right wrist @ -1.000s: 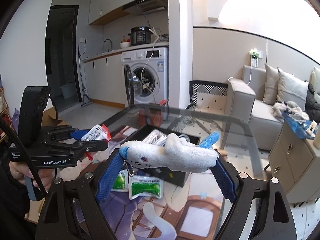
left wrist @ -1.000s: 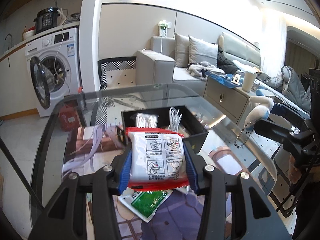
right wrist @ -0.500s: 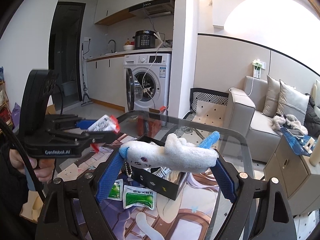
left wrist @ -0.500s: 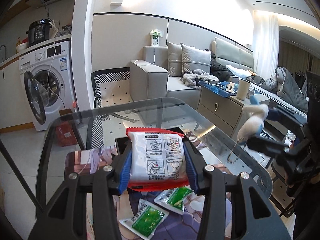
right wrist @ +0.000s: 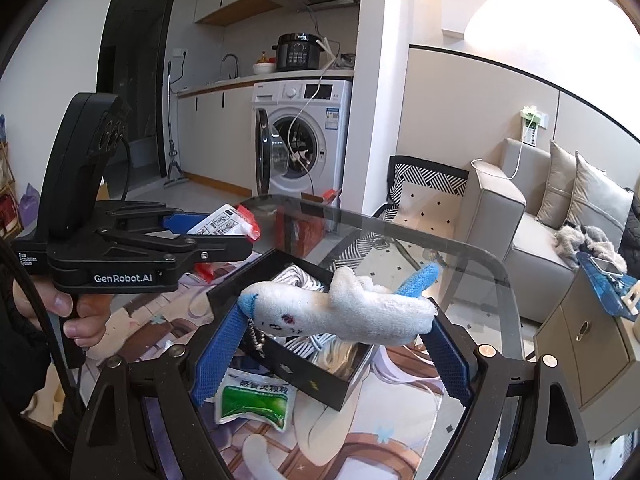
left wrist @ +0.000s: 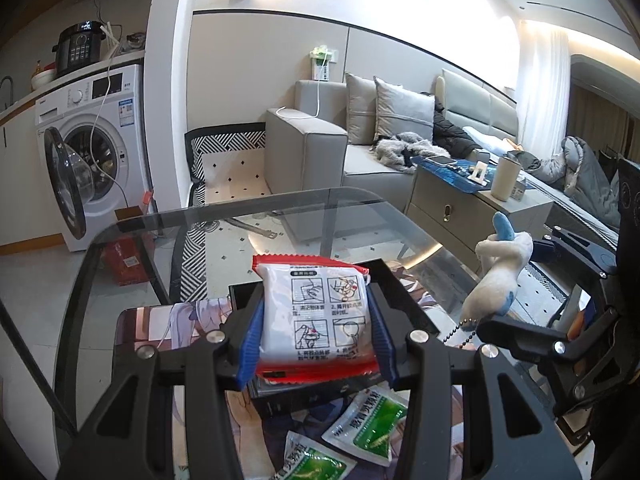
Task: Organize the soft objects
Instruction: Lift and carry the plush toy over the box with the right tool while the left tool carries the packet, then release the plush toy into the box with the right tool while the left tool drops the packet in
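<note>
Left wrist view: left gripper point(left wrist: 316, 326) clenched on white-and-red packet point(left wrist: 320, 316).
Right wrist view: right gripper point(right wrist: 332, 344) grasping plush toy point(right wrist: 340, 312) above black box point(right wrist: 316, 378).

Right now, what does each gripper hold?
Left gripper: shut on the red-edged packet.
Right gripper: shut on the white plush toy.

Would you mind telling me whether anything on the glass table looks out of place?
Yes: two green sachets lie loose and askew on the mat beside the black box rather than in it. Behind, the washing machine door hangs open.
</note>
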Demonstrator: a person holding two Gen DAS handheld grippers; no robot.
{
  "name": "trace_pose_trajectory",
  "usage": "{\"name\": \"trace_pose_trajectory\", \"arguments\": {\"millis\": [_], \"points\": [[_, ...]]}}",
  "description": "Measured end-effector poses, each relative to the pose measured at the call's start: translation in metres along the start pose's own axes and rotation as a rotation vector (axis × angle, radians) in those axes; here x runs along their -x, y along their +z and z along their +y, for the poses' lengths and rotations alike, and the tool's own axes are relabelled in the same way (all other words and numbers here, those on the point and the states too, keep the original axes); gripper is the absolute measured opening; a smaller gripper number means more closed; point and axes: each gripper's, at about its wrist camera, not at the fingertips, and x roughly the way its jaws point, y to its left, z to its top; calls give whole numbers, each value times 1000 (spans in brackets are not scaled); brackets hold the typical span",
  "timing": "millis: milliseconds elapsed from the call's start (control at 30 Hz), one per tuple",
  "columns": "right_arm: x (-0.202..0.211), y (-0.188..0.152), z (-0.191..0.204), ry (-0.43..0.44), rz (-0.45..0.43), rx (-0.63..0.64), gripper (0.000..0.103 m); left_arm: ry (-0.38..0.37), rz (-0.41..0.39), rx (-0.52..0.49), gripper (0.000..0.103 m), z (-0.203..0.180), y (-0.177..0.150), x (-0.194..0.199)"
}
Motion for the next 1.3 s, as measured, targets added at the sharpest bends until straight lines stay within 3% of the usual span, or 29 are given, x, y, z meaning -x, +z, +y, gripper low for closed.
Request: {"name": "trace_pose_trajectory", "arguments": {"millis": [633,1300], "points": [[-86,-12,-8,-1,118,111,87,29,59,36,46,18,-14,-55],[-114,-15,-8,-20,209,306,87,38,108,39,47,24,-22,-75]]}}
